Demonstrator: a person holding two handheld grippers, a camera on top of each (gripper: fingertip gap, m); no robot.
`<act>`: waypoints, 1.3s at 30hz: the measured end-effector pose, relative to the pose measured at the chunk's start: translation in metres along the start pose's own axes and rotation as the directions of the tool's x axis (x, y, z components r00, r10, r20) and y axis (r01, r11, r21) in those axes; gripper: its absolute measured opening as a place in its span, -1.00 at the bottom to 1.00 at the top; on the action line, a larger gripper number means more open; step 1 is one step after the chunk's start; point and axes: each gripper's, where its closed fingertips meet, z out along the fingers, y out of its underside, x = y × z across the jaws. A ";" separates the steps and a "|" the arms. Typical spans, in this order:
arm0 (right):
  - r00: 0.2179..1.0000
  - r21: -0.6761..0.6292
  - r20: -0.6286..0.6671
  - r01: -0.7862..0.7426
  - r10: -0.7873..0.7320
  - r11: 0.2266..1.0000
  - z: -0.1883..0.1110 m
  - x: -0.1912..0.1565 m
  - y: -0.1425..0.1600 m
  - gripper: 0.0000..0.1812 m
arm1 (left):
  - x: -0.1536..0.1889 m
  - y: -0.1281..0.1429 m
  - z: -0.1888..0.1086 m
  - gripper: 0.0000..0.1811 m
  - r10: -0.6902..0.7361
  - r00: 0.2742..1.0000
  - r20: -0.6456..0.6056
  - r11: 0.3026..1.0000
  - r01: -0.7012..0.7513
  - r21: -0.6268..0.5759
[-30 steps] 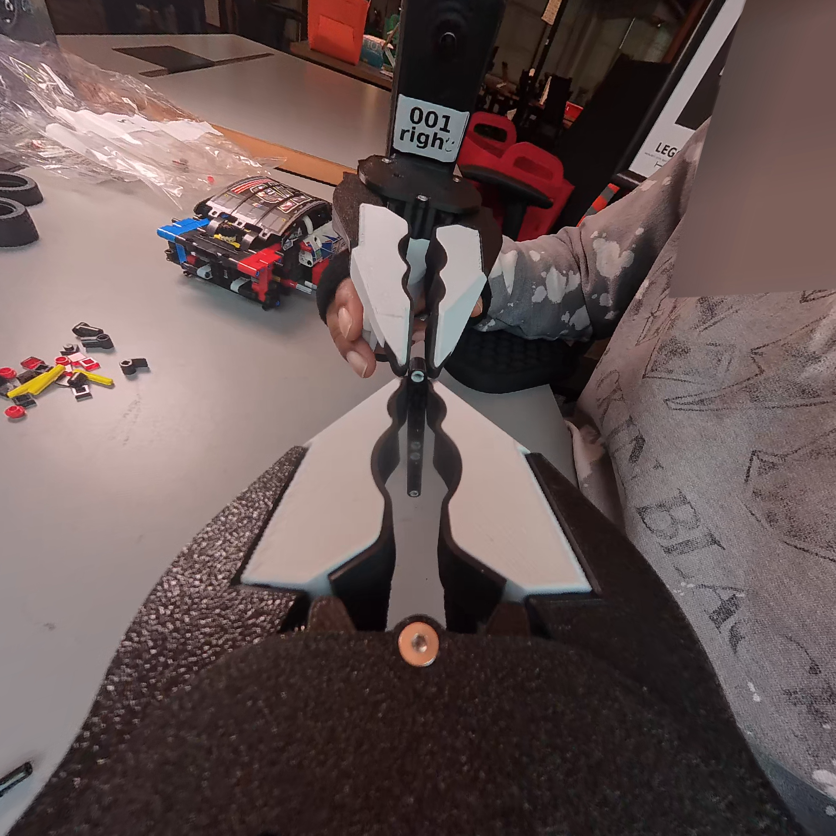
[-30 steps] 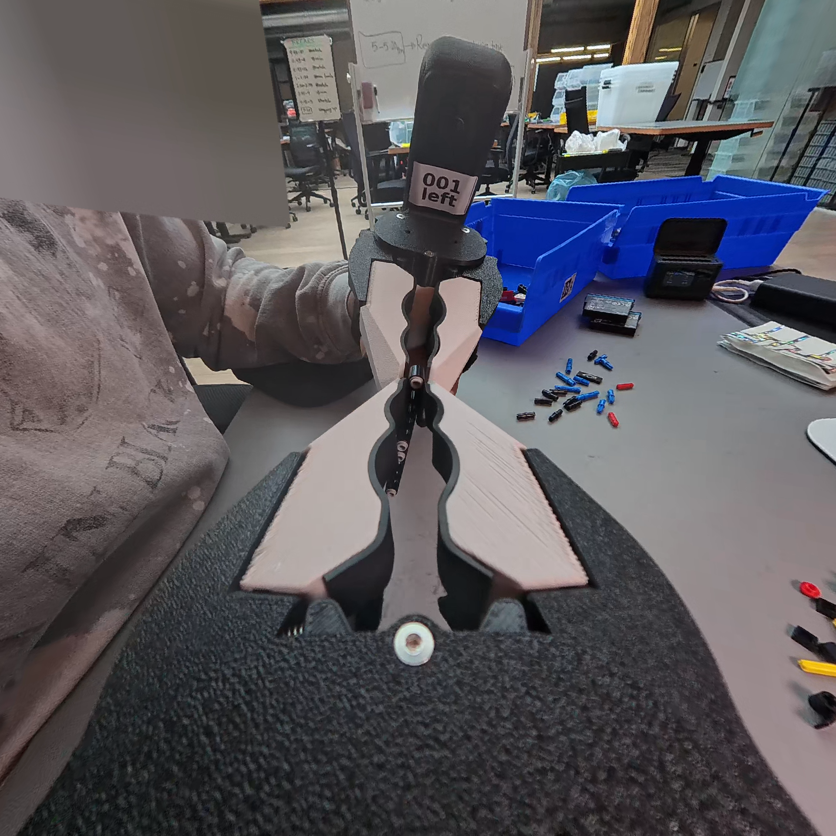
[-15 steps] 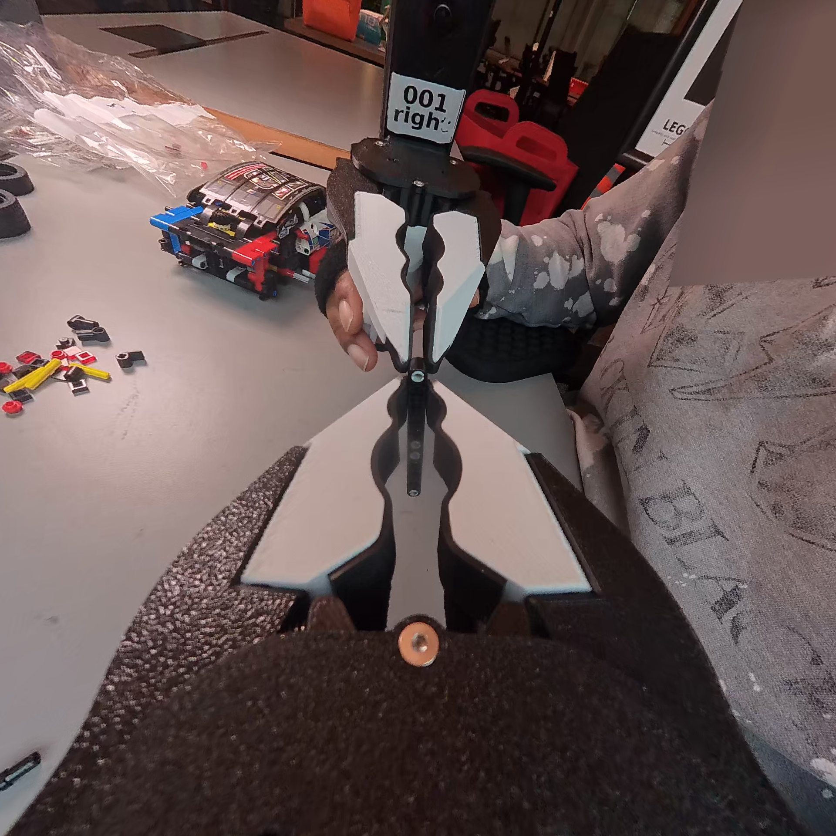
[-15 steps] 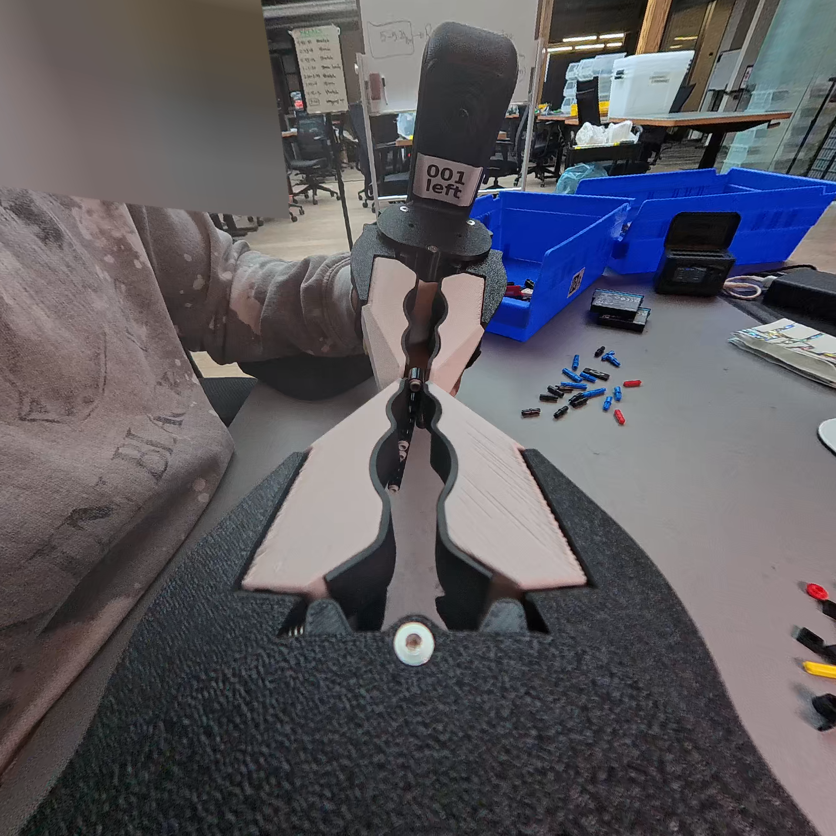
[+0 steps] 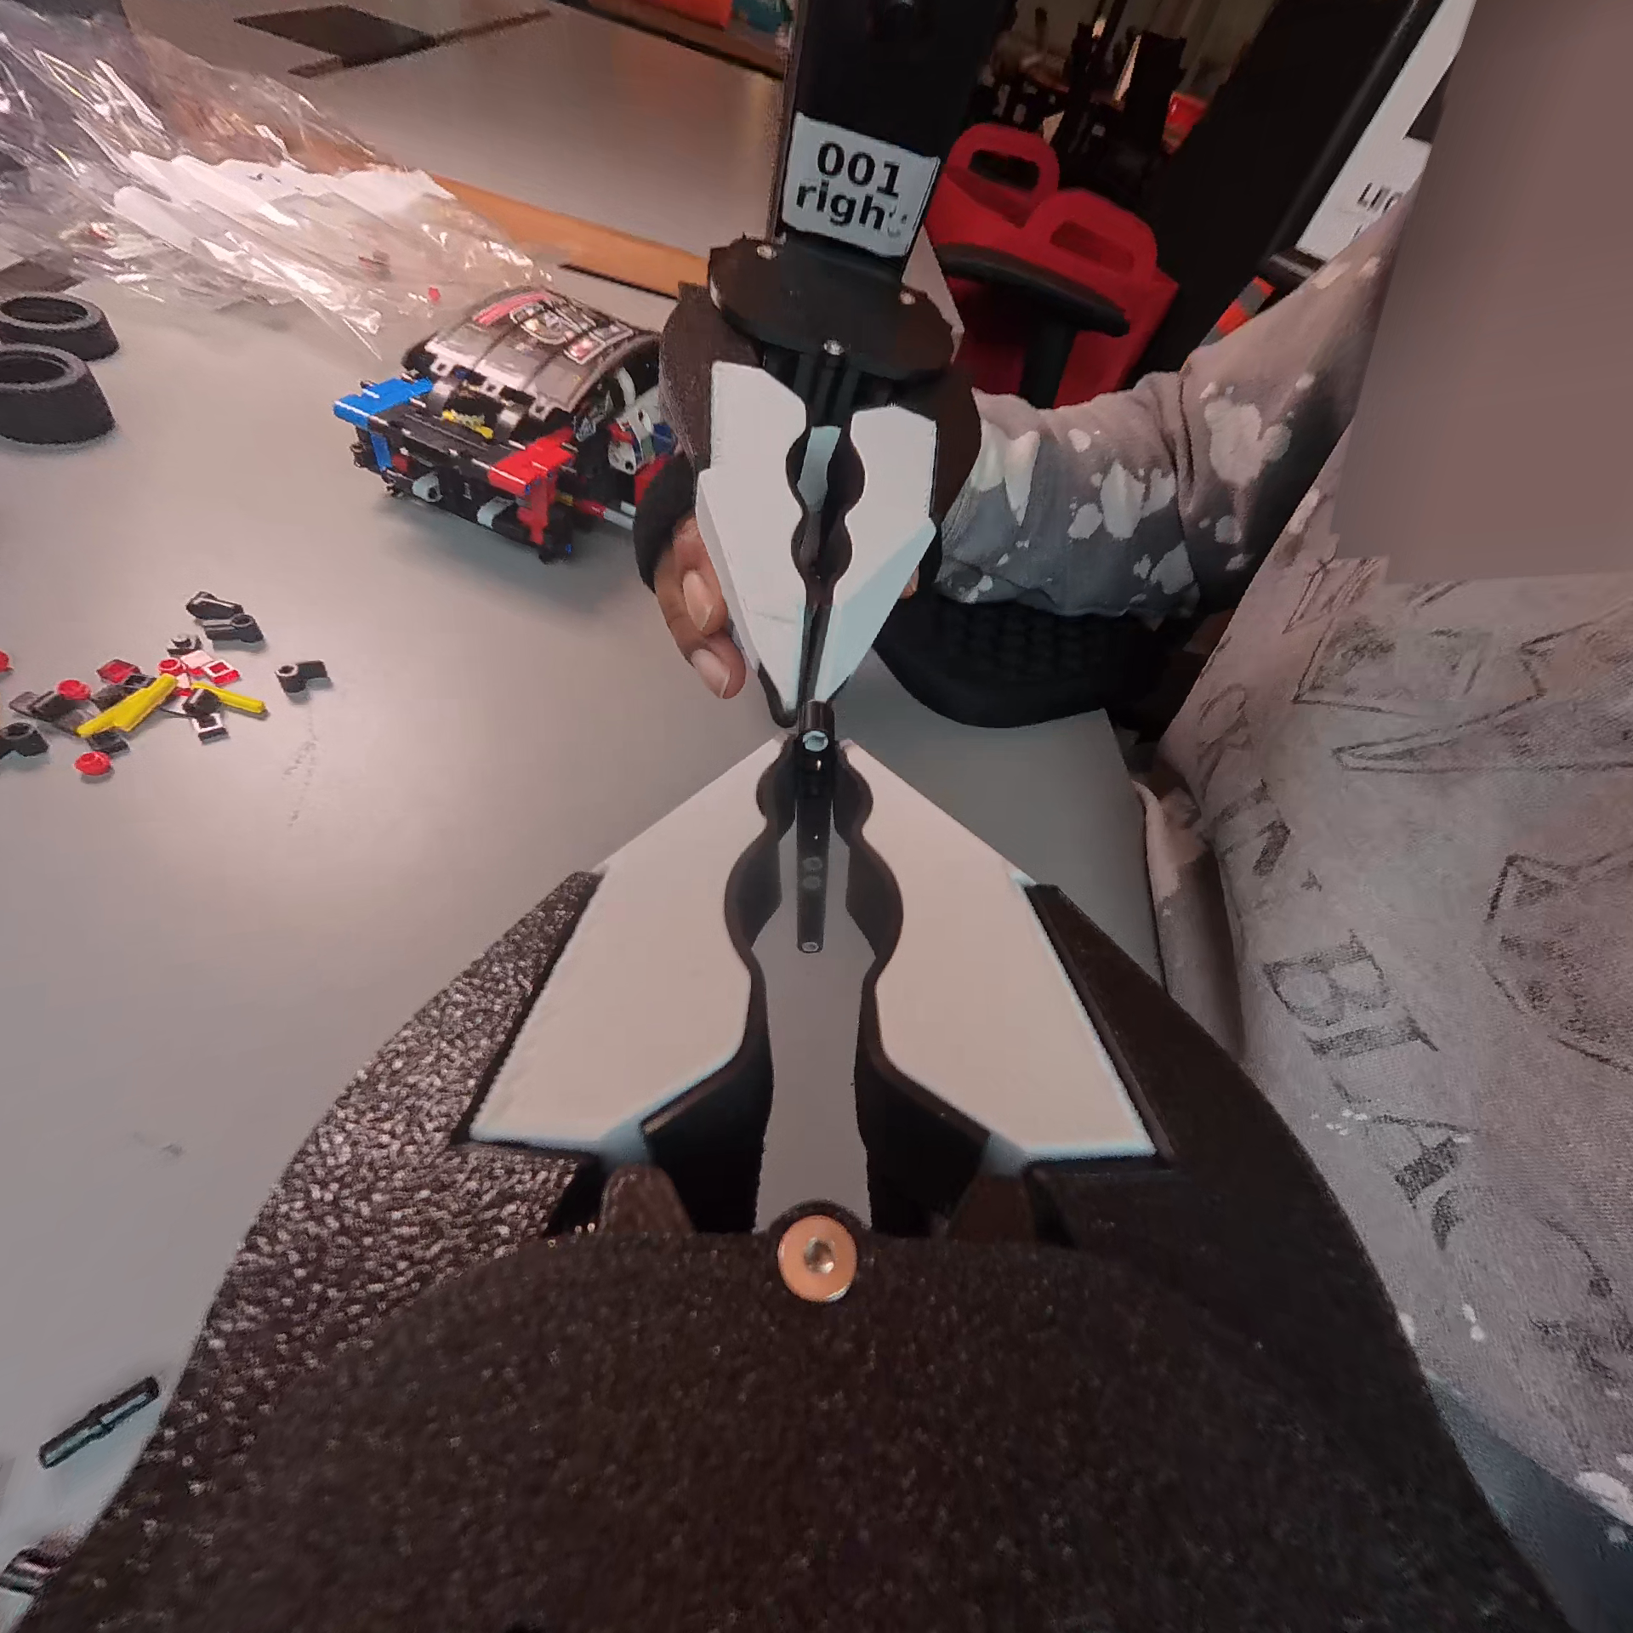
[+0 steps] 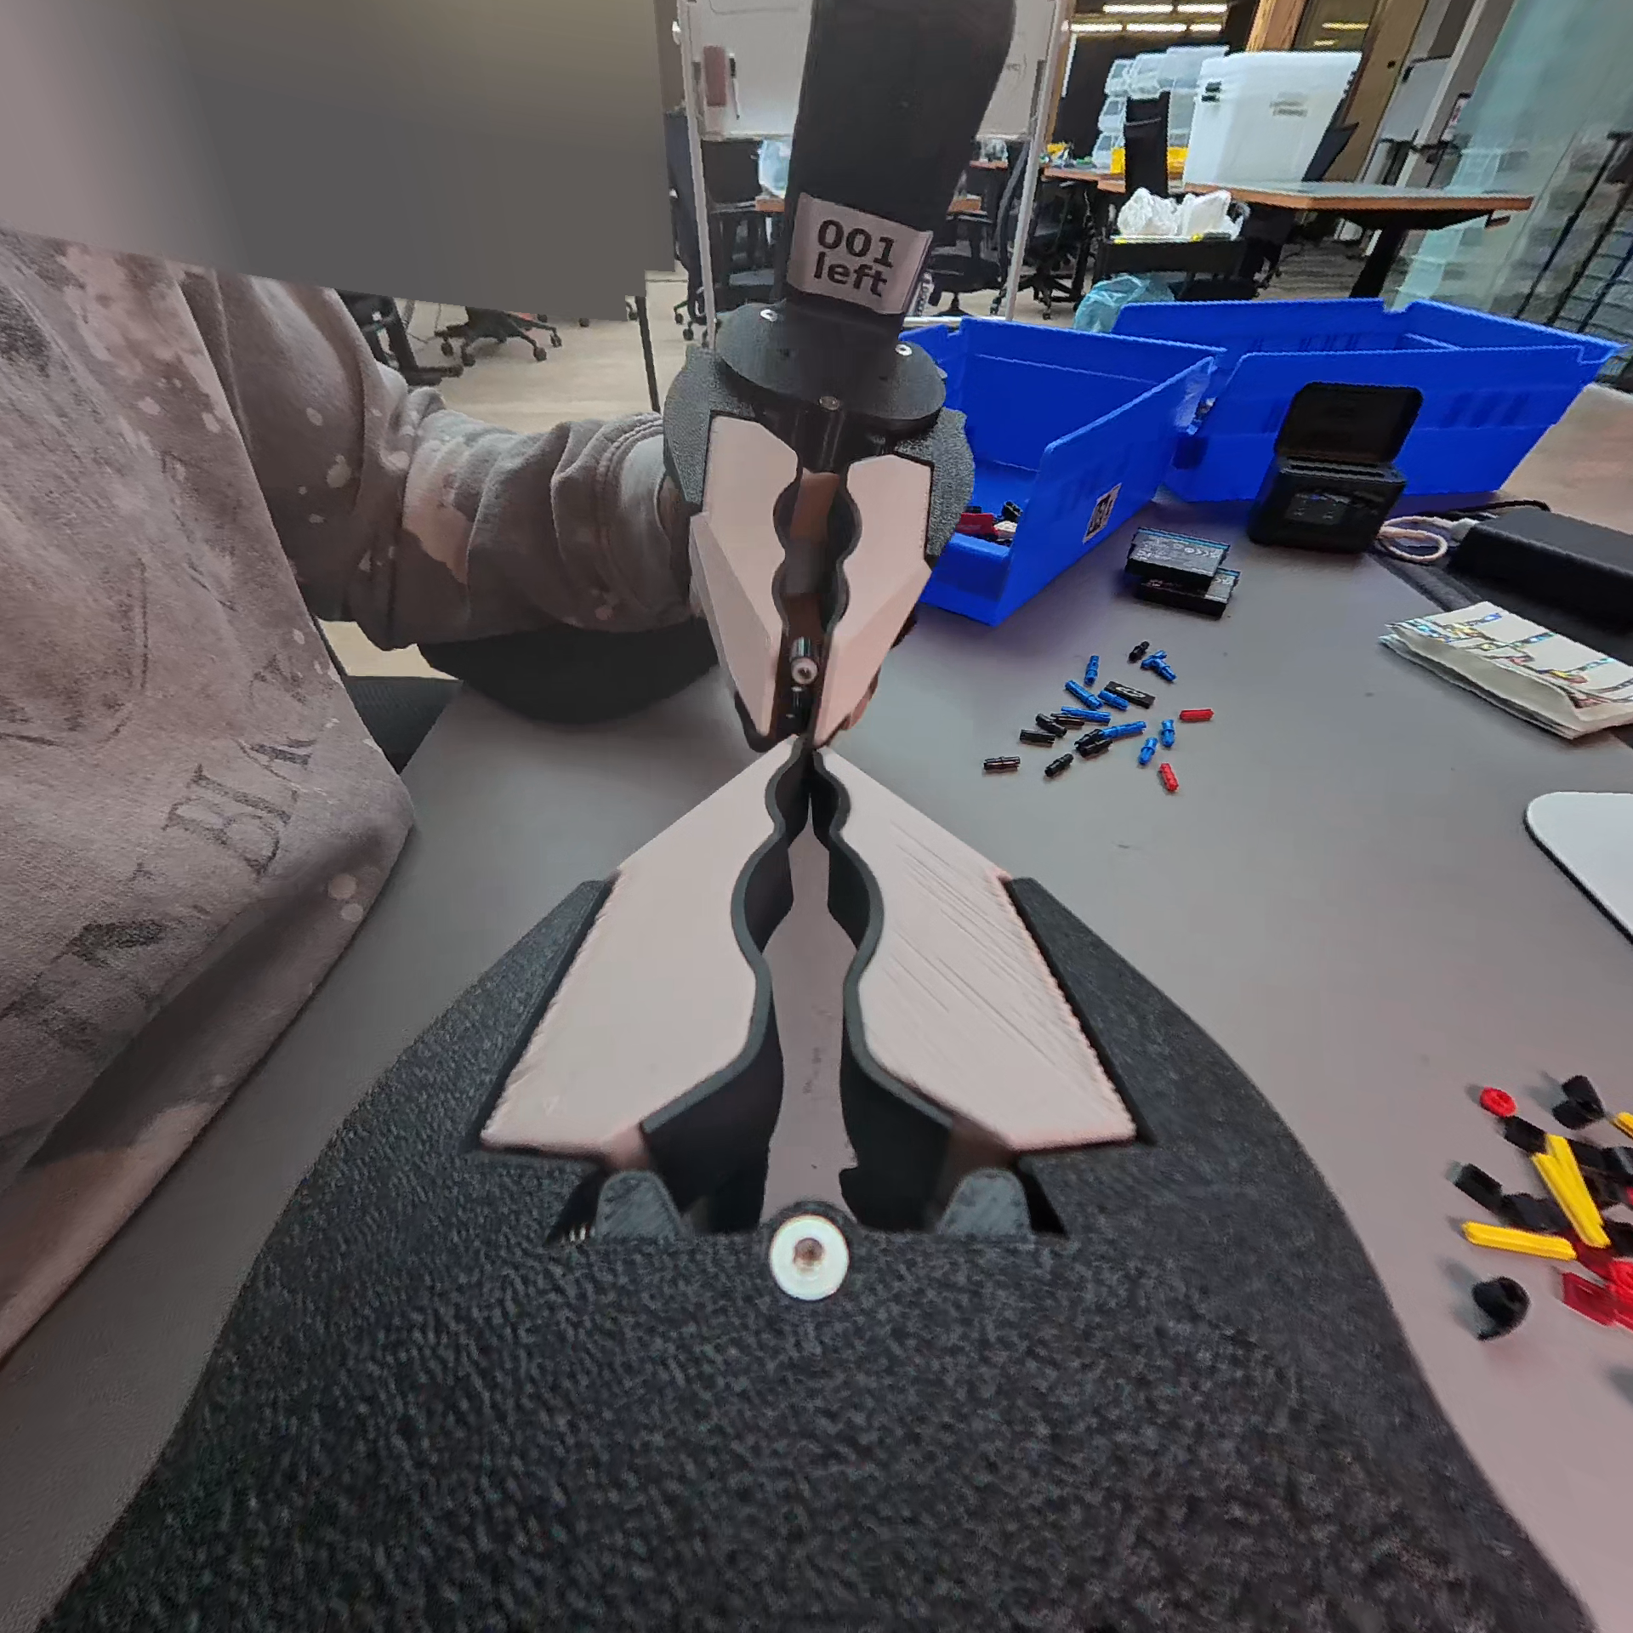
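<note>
Here, in the left wrist view, the left gripper [image 5: 811,755] has its fingers pressed on a thin black beam [image 5: 811,853] with holes along it; the beam lies in the slot between them, its capped end poking out at the tips. At 12 o'clock the right gripper [image 5: 808,685] points back, tips nearly meeting the left's, and a black pin [image 5: 814,711] sits just at its tips, touching the beam's end or just apart from it; I cannot tell which. A hand [image 5: 698,610] holds that gripper. At 10 o'clock on the grey bench [image 5: 353,839] stands a part-built brick car [image 5: 504,424], with two black tyres [image 5: 49,362] and clear plastic bags [image 5: 203,186] farther toward 10 and 11. Loose red, yellow and black pieces [image 5: 141,694] lie at 9 o'clock.

In the right wrist view, the right gripper [image 6: 806,760] has its fingers pressed together at the tips, with nothing visible in the slot behind them. The left gripper [image 6: 800,720] faces it at 12 o'clock, pinching the beam [image 6: 802,676], seen end-on. Small blue, black and red pins [image 6: 1100,716] are scattered at 2 o'clock, blue bins [image 6: 1237,415] beyond them at 1, and a folded booklet [image 6: 1520,663] at 2 to 3 o'clock.
</note>
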 end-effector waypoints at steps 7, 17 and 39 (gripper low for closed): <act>0.997 0.059 -0.019 -0.075 0.076 0.995 0.002 0.005 -0.007 -0.80 | -0.016 -0.037 -0.030 -0.95 -0.149 0.985 -0.084 0.934 0.169 0.316; 0.997 0.025 -0.061 -0.053 0.055 0.998 0.015 0.005 -0.001 -0.90 | -0.015 -0.049 -0.039 -0.95 -0.135 0.982 -0.131 0.883 0.179 0.434; 0.994 0.077 -0.099 0.057 -0.050 0.995 0.003 0.004 -0.018 -0.93 | -0.002 -0.035 -0.024 -0.94 0.058 0.998 -0.001 0.956 -0.056 0.287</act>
